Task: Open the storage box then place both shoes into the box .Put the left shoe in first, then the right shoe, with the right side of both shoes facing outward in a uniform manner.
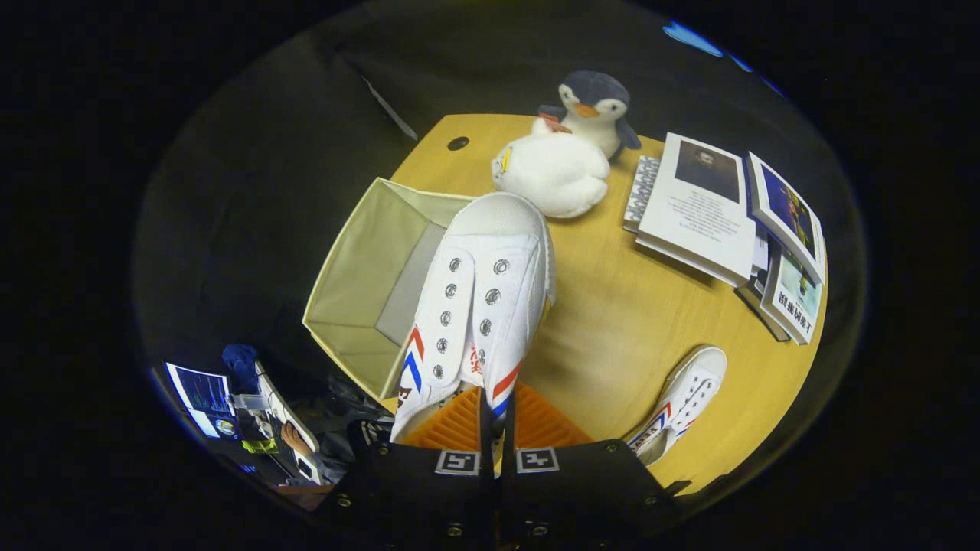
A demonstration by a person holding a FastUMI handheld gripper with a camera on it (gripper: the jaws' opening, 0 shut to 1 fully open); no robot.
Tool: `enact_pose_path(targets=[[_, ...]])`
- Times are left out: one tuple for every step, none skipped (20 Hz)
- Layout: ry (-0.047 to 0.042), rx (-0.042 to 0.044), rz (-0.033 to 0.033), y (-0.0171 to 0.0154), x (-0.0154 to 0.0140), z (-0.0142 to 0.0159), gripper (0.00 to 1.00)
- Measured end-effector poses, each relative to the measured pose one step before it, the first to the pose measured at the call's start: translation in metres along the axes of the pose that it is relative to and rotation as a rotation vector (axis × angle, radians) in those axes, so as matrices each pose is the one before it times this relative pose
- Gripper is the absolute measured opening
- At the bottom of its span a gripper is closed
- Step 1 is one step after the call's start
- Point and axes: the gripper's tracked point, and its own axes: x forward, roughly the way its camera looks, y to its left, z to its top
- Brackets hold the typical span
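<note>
Dark booth cloth surrounds a round wooden table (612, 321), seen from above through the gripper view. Much of the scene is cut off or hard to read: the near edge of the table is covered by the gripper's body, and beyond the table's edge on the storage box's side sits a cluttered spot with a lit screen (200, 396) and part of a hand (295, 440), too small to make out further.

A white shoe (478, 306) with red and blue stripes hangs from the gripper (496, 417), toe pointing away from it. The fingers are drawn nearly together on the heel end of the shoe, clamping it from both sides; the heel itself is hidden between them. The shoe's toe reaches over the rim of the open storage box (360, 275), a pale fabric bin whose inside looks bare, though the shoe hides part of its floor.

A second shoe (684, 402), same pattern, lies on the table beside the fingers on the side away from the box, its heel end partly cut off by the gripper's body.

Beyond the held shoe rest a white plush toy (553, 174) and a penguin plush (596, 107), touching. A stack of books (727, 222) lies beside them.
</note>
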Motion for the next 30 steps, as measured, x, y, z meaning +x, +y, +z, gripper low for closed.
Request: enact_pose_path(targets=[[-0.00798, -0.01735, 0.01082, 0.01133, -0.00205, 0.00837, 0.03], [-0.00385, -0.01281, 0.00873, 0.01006, -0.00049, 0.00799, 0.03], [-0.00164, -0.01702, 0.00581, 0.01038, 0.00041, 0.00735, 0.03], [-0.00139, -0.01126, 0.00136, 0.00765, 0.001, 0.00701, 0.03], [0.00158, -0.0159, -0.00229, 0.00784, 0.00281, 0.006, 0.03], [0.00169, -0.00948, -0.00494, 0.00606, 0.00285, 0.00592, 0.03], [0.00798, -0.01293, -0.01496, 0.00432, 0.00545, 0.00549, 0.03], [0.00867, -0.01161, -0.02447, 0.00405, 0.00762, 0.00429, 0.03], [0.01084, -0.00882, -0.01797, 0.00266, 0.00593, 0.00332, 0.03], [0.01495, -0.00696, -0.00994, 0.00987, 0.00591, 0.00237, 0.03], [0.0153, -0.00453, 0.00571, 0.00723, 0.00851, 0.00214, 0.03], [0.01238, 0.00547, 0.01001, 0.00688, 0.00696, 0.00106, 0.03], [0.01098, -0.00165, 0.00851, 0.00293, 0.00853, 0.00096, 0.03], [0.00749, -0.00782, 0.00195, 0.00336, 0.00578, 0.0016, 0.03], [0.0064, -0.01013, -0.00359, 0.00513, 0.00547, 0.00082, 0.03], [0.00465, -0.00779, -0.00491, 0.00476, 0.00412, 0.00274, 0.03], [0.00279, -0.00684, -0.00102, 0.00673, 0.00388, 0.00126, 0.03], [0.00089, -0.00316, 0.00422, 0.00609, 0.00503, 0.00276, 0.03], [0.00205, -0.0029, 0.00255, 0.00444, 0.00349, 0.00149, 0.03], [0.00232, 0.0014, 0.00063, 0.00306, 0.00412, 0.00237, 0.03], [0.00086, 0.00339, 0.01619, 0.0062, 0.00458, 0.00226, 0.03], [-0.00272, 0.00711, 0.0302, 0.00969, 0.00193, 0.00339, 0.08], [-0.01574, -0.00431, 0.00073, 0.00242, -0.00283, 0.00719, 0.26], [-0.01571, -0.0166, -0.02152, -0.00727, 0.0003, 0.00387, 0.32], [-0.01388, -0.01121, -0.01781, -0.00537, 0.00033, 0.00194, 0.55], [-0.00899, -0.00334, -0.00836, -0.00553, 0.00188, -0.00001, 0.69], [-0.00424, 0.00426, 0.00139, -0.00047, -0.01049, 0.00108, 0.83], [-0.00306, 0.00795, 0.00413, -0.00213, -0.00487, -0.00101, 0.83], [-0.00917, 0.00973, 0.00115, -0.00382, -0.00783, 0.00136, 0.83], [-0.01177, 0.00529, -0.00386, -0.00649, -0.00676, 0.00036, 0.83]])
